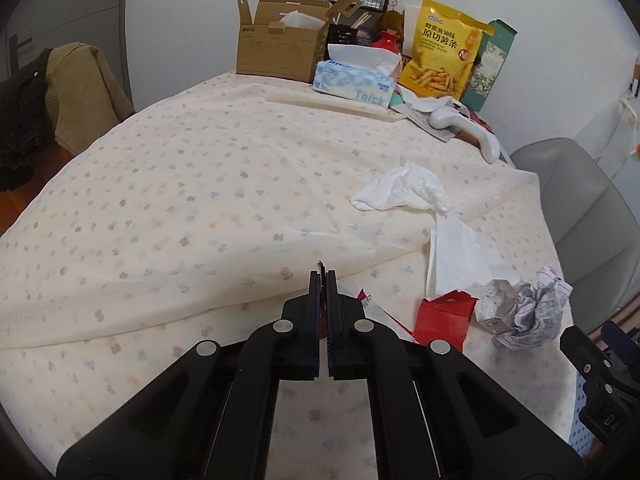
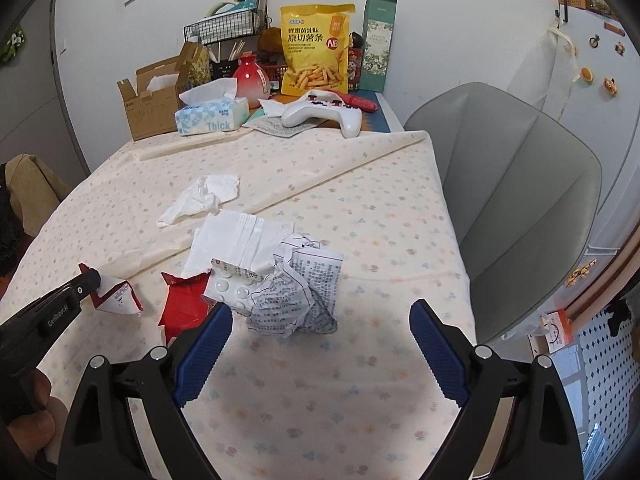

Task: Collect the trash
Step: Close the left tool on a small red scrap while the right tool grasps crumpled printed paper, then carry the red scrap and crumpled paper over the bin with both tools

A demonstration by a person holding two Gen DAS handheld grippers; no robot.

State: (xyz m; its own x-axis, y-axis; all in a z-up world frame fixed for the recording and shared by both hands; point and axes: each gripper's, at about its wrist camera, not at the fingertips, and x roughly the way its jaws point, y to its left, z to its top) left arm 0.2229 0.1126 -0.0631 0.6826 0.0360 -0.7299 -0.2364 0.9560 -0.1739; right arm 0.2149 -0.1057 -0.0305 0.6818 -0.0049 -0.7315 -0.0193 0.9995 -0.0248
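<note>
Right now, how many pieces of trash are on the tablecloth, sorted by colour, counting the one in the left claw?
White tissue or mask: 2, crumpled tissue, face mask
Printed white paper or blister pack: 2, leaflet, pill blister
Red carton scraps: 2, loose scrap, scrap in the left claw
Total: 6

Both wrist cams sit low over the tablecloth [image 1: 180, 184], facing the tissue box [image 2: 212, 116]; both see it, right cam nearer.

Far end — tissue box [image 2: 212, 114], snack bag [image 2: 316, 50], game controller [image 2: 324, 114]; grey chair [image 2: 516, 200] beside.
</note>
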